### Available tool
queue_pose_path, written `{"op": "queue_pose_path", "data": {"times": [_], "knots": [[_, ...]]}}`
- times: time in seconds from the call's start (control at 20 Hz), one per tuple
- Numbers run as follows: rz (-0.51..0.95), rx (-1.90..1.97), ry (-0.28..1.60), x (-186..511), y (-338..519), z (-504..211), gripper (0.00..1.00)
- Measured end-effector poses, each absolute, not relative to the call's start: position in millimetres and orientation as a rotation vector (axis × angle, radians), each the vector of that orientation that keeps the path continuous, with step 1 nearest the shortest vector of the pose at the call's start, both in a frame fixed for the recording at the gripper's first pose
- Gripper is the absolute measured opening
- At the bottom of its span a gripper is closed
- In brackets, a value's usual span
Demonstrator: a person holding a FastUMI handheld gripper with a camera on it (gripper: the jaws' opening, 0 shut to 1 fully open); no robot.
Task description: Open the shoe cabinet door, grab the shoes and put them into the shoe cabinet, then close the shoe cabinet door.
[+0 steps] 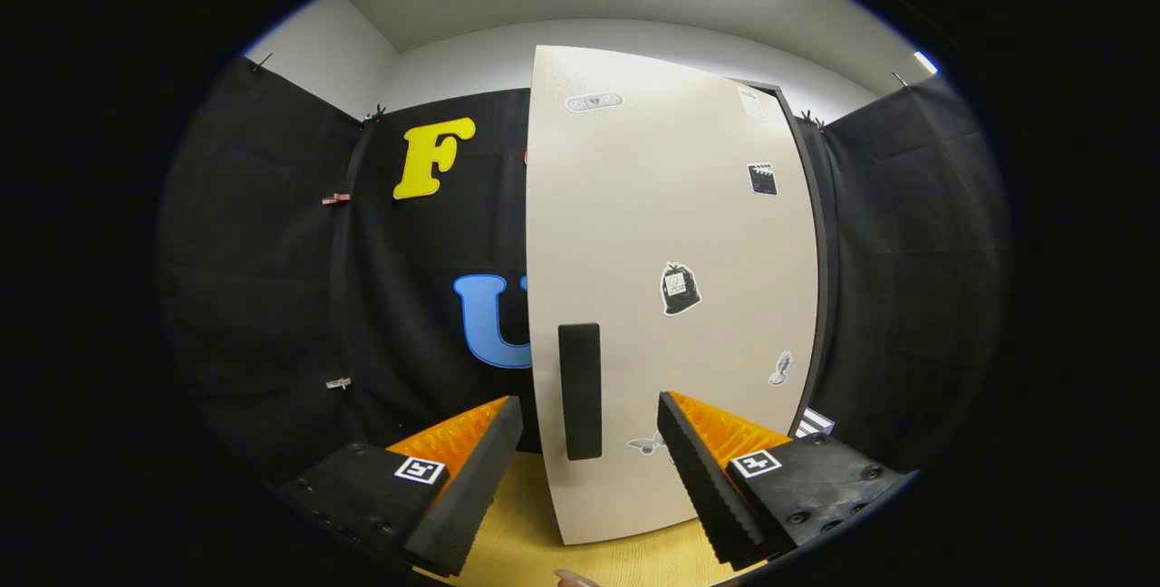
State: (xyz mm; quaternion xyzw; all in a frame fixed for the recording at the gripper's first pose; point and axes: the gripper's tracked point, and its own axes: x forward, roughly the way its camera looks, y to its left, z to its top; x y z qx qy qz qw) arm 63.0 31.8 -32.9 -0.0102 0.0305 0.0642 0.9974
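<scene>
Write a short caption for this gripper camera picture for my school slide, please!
Open gripper faces the pale shoe cabinet door, its dark handle between the two fingers.

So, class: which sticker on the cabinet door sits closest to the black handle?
The butterfly sticker, low on the door just beside the handle, between the open gripper's fingers; the others sit higher or farther.

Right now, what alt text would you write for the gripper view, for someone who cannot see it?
A hand-held gripper, fingers open, points at the dark vertical handle of a pale shoe cabinet door dotted with small stickers; the handle sits just ahead, between the fingers. The cabinet stands on a light wooden surface against black cloth walls.
</scene>
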Motion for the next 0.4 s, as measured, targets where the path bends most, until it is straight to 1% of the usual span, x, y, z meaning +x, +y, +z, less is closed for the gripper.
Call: {"op": "queue_pose_path", "data": {"times": [0.4], "knots": [[0.114, -0.021, 0.061, 60.7, 20.0, -32.6, 0.98]]}}
